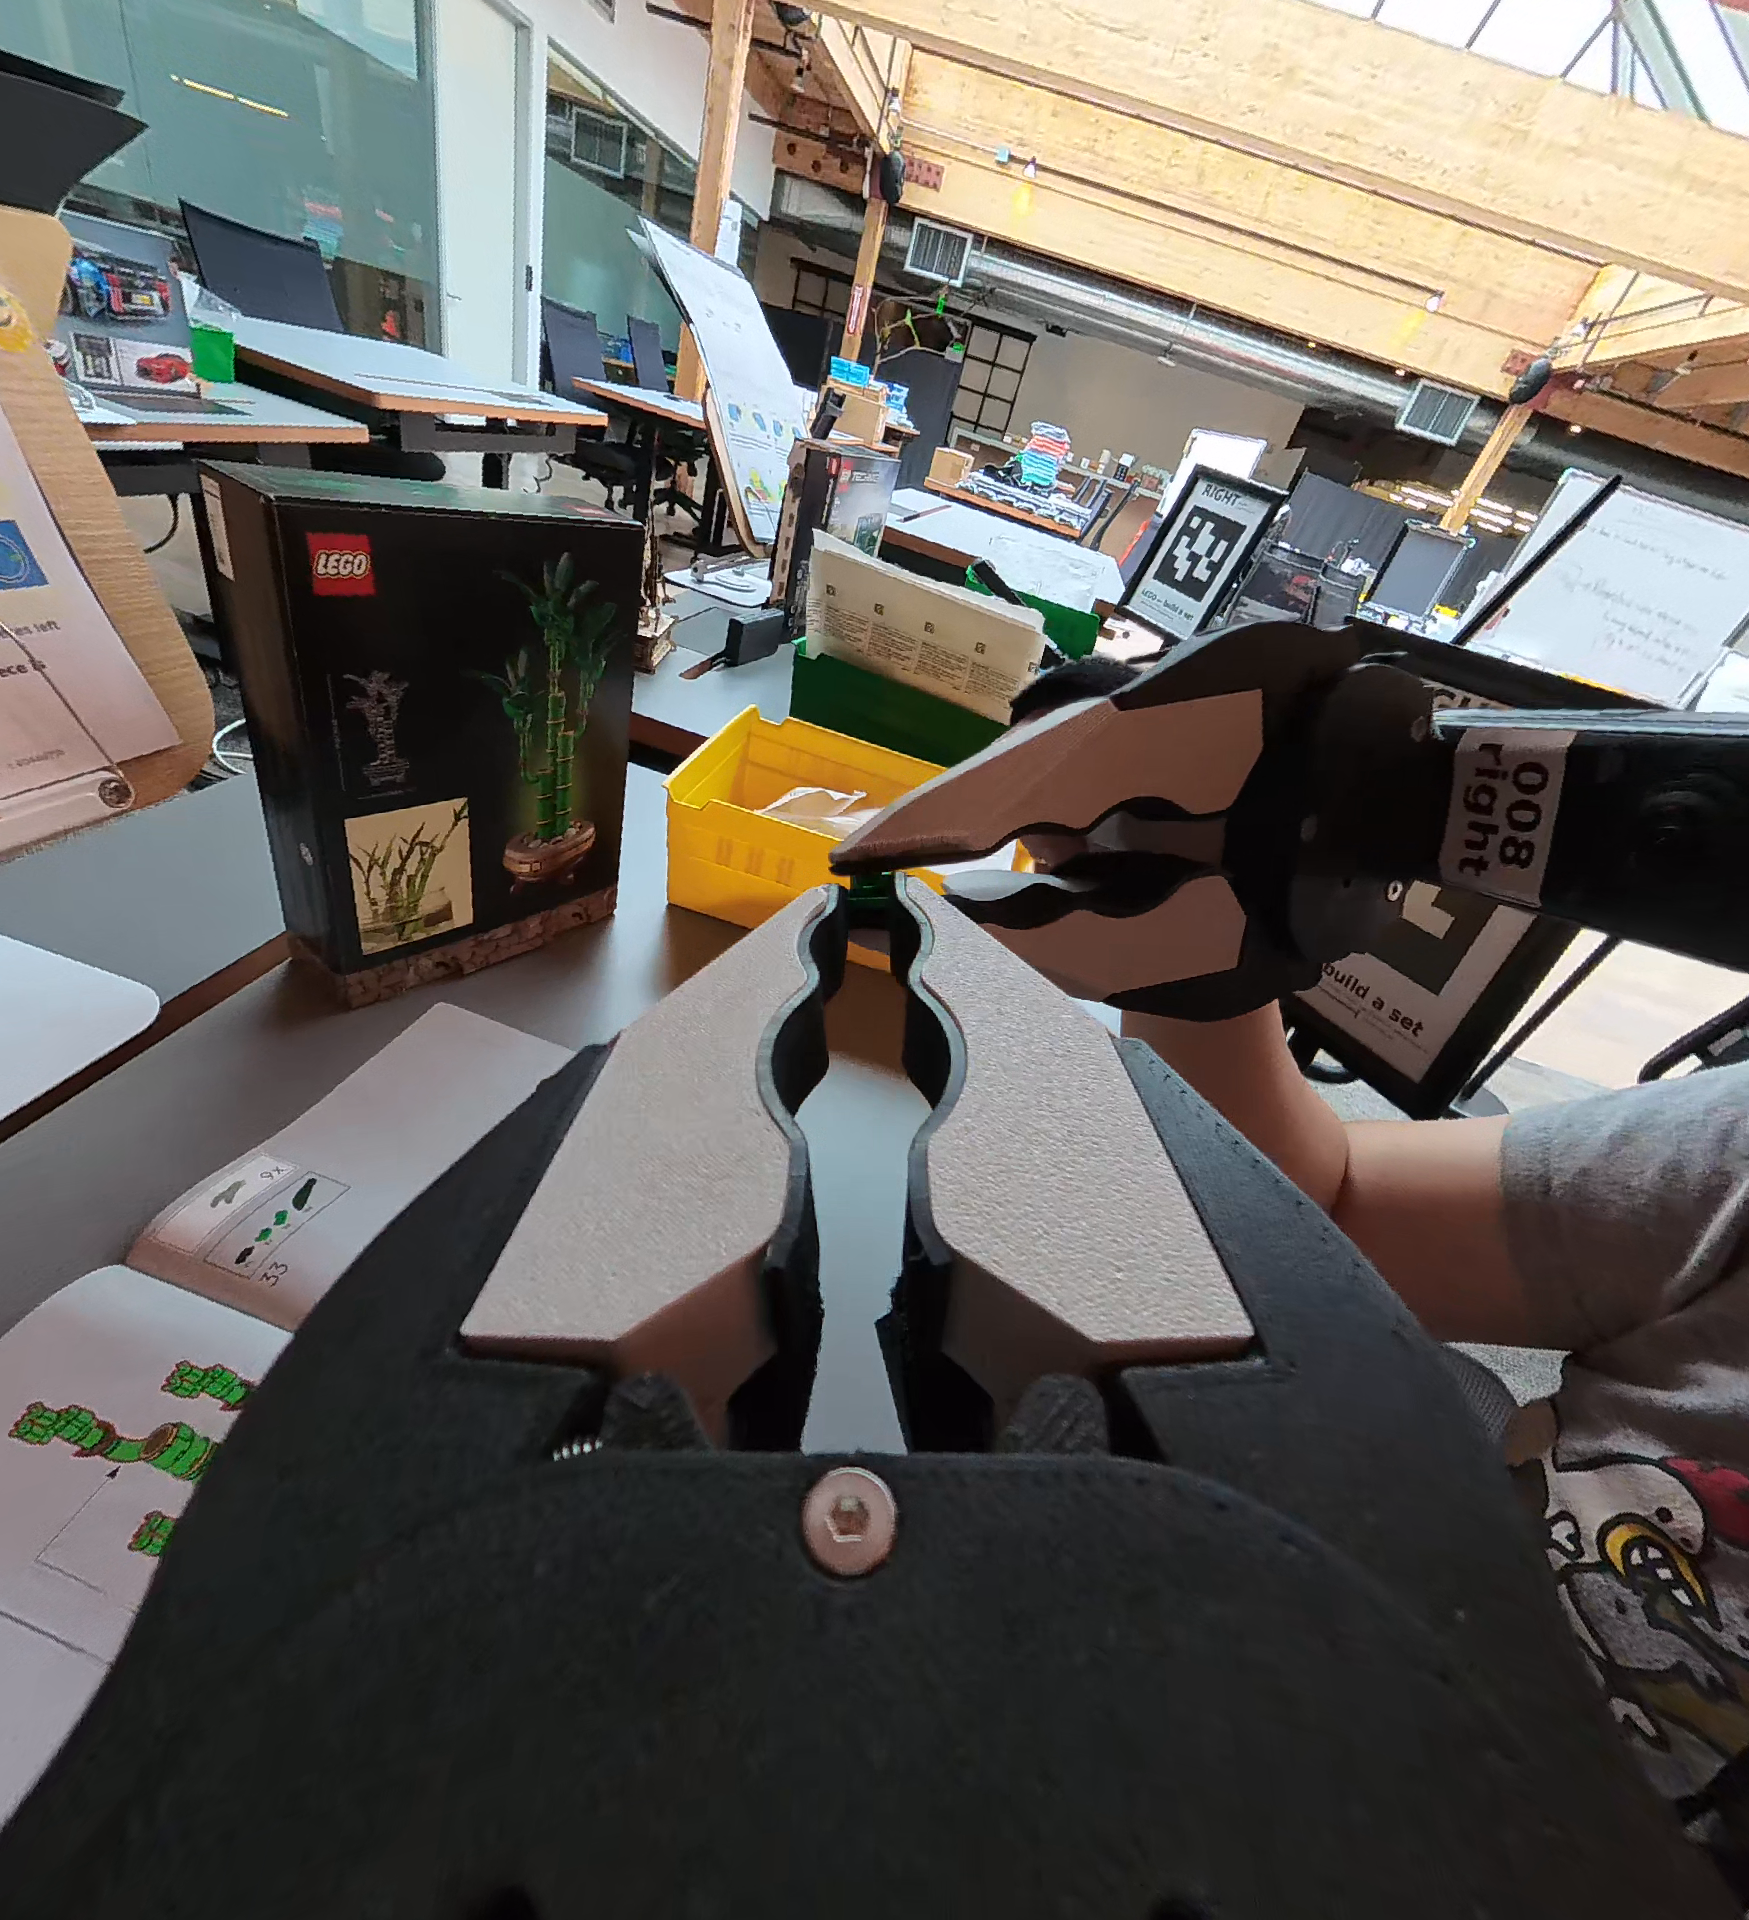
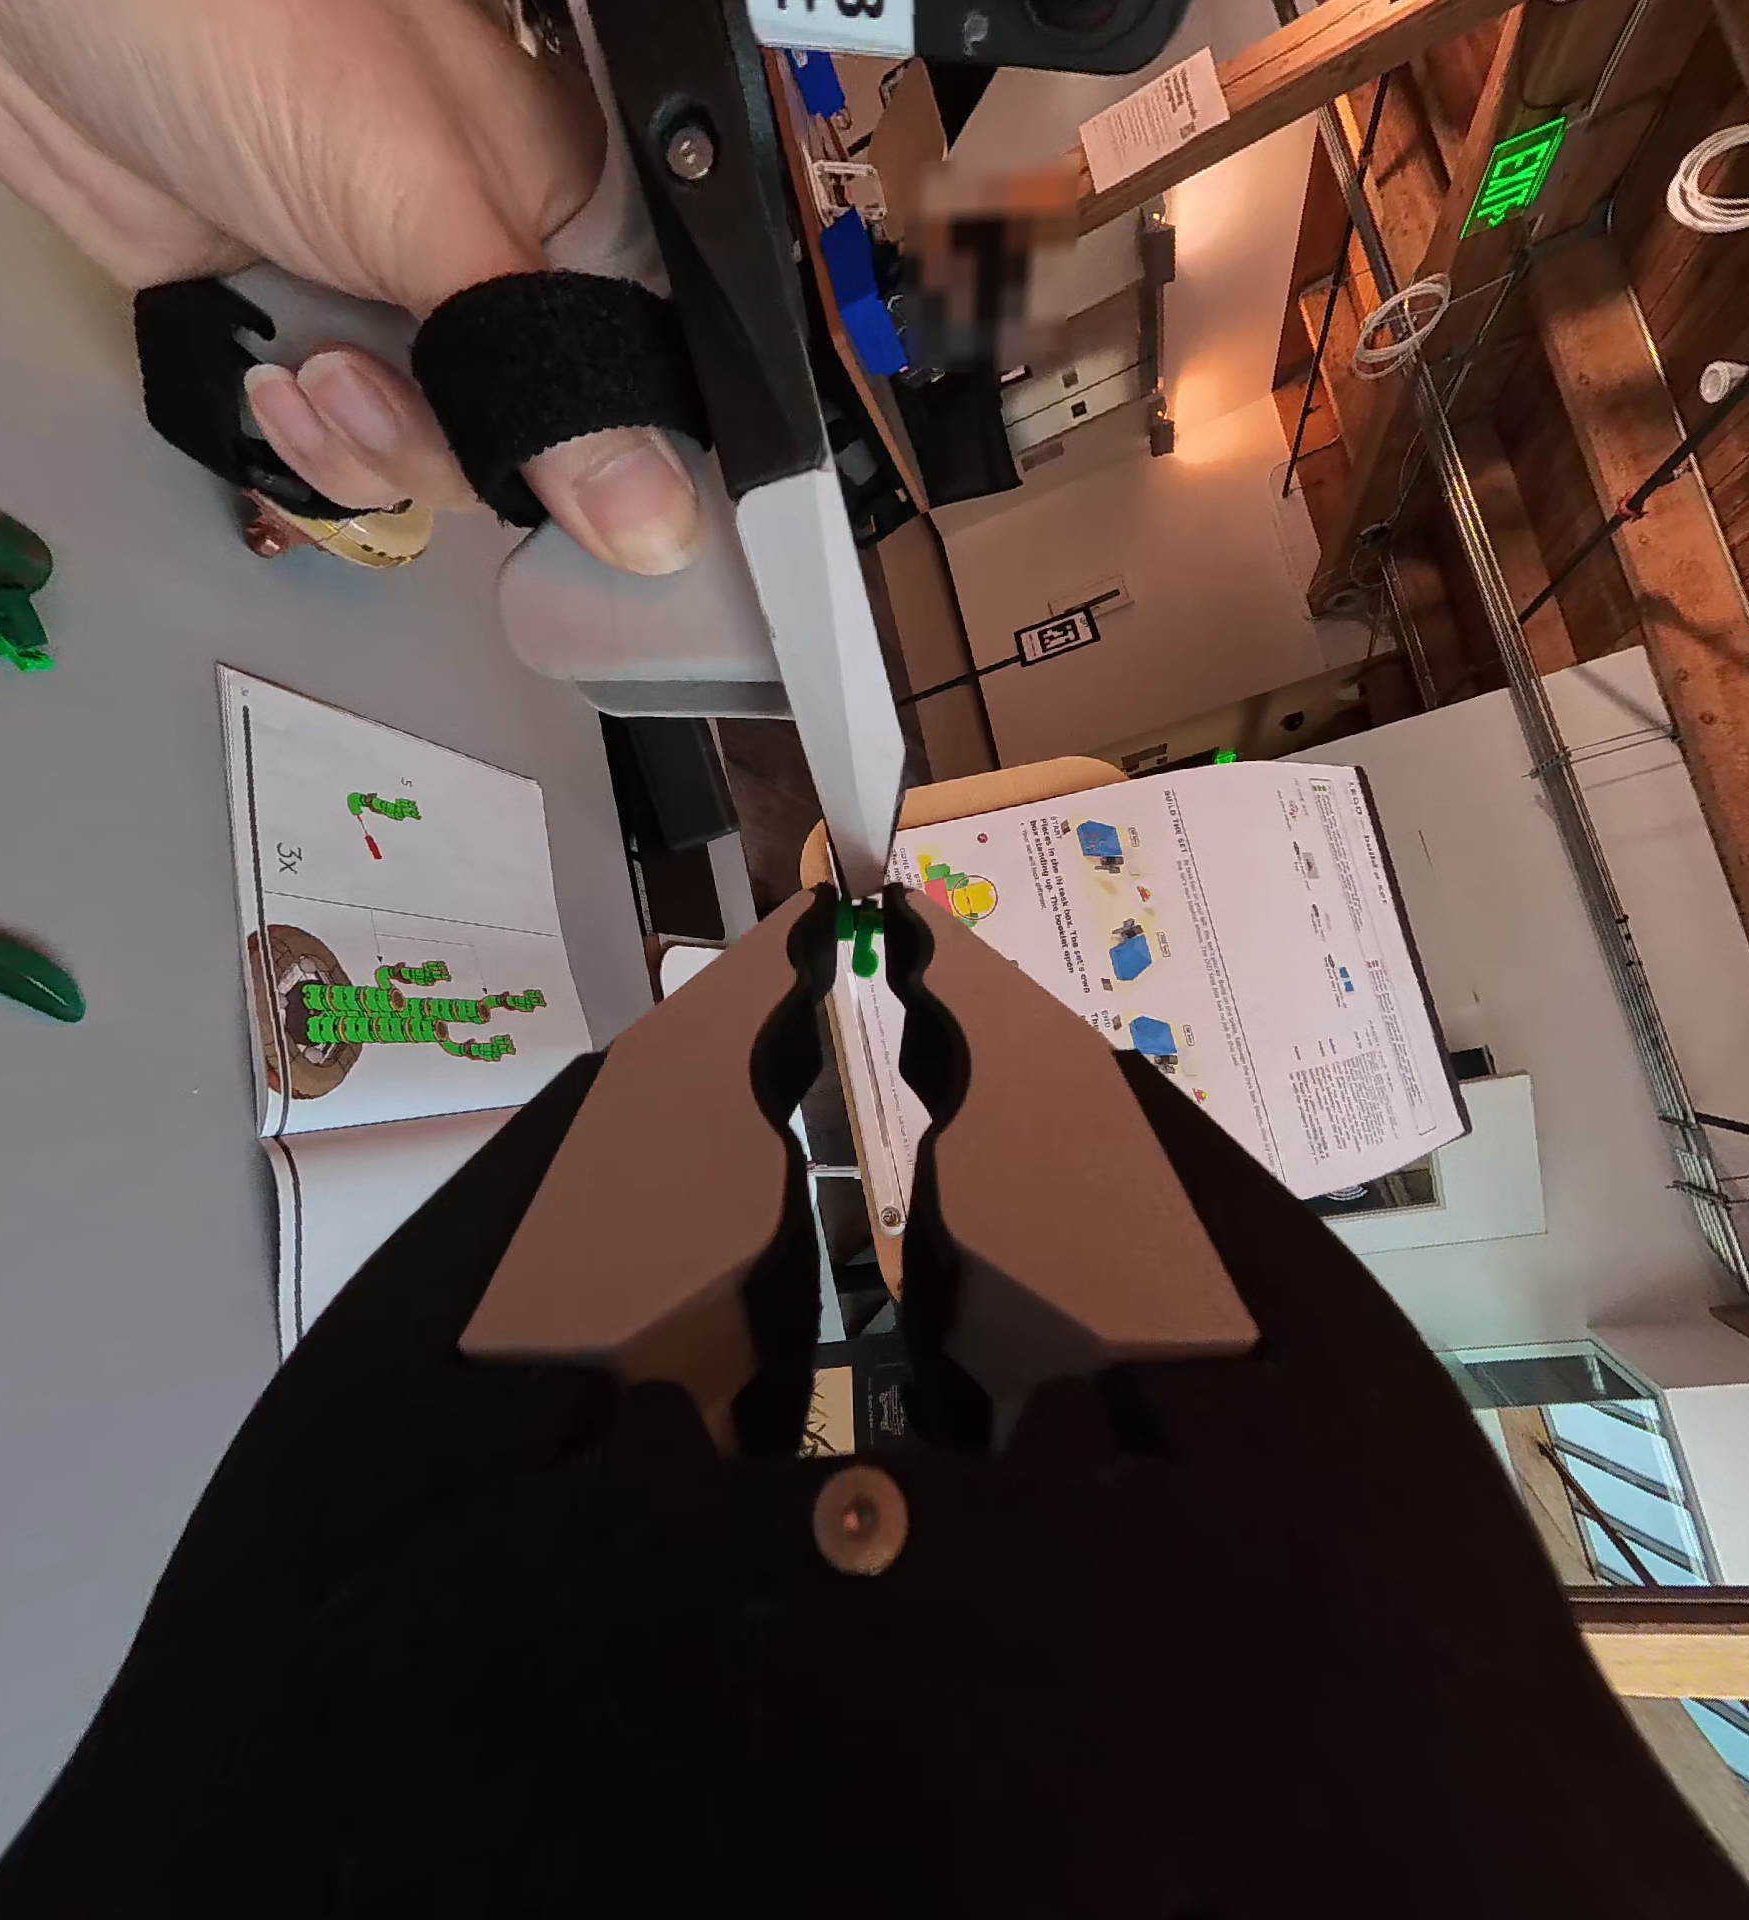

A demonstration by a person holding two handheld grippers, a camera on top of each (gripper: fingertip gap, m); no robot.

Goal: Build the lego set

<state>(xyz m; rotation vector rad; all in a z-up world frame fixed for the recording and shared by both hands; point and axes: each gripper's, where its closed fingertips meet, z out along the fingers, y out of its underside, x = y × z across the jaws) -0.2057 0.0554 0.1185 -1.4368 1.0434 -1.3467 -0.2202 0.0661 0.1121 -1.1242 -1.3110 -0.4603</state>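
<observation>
My left gripper (image 1: 866, 889) is shut on a small green lego piece (image 1: 870, 889) pinched at its fingertips, held above the dark table. My right gripper (image 1: 891, 875) comes in from the right, and its tips meet the left tips at that piece. In the right wrist view my right gripper (image 2: 862, 896) is shut on a small bright green piece (image 2: 862, 930). The left gripper (image 2: 857, 868) comes down from above, held by a hand, and touches the piece. I cannot tell whether the two grippers hold one piece or two joined ones.
The set's black box (image 1: 434, 717) stands at the left, and a yellow bin (image 1: 735, 821) is behind the grippers. The open instruction booklet (image 2: 402, 914) lies on the table. Loose dark green leaf pieces (image 2: 2, 971) and a gold-brown part (image 2: 361, 530) lie nearby. An instruction board (image 2: 1213, 966) stands on a stand. My left and right fingertips are right by each other.
</observation>
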